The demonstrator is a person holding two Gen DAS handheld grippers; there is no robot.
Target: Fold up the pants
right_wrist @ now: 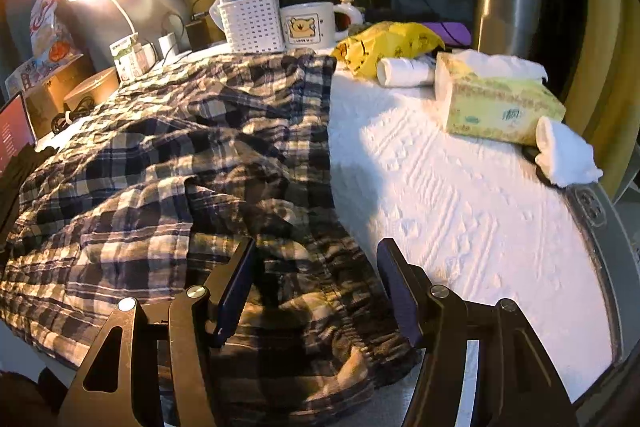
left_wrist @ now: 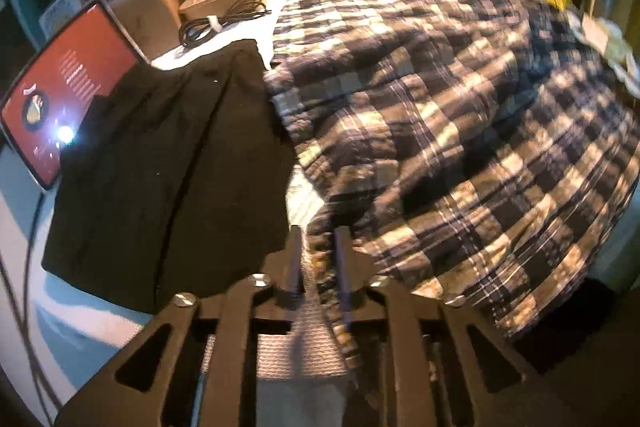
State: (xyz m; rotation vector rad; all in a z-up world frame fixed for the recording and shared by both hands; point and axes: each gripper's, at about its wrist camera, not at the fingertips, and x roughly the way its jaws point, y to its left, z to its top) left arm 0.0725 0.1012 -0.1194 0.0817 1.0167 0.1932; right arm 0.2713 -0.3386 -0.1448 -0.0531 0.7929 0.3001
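Cluttered tabletop (right_wrist: 460, 187); your left gripper (left_wrist: 318, 247) fingers pinch the plaid pants (left_wrist: 440, 115) edge, right gripper (right_wrist: 316, 267) fingers gape wide over the waistband, so clamp it next

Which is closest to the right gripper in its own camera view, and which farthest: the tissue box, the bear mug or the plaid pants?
Measured from the right gripper:
1. Plaid pants: directly under and between its open fingers, spreading left.
2. Tissue box: farther back on the right, on the white cover.
3. Bear mug: farthest, at the back centre beside the white basket.
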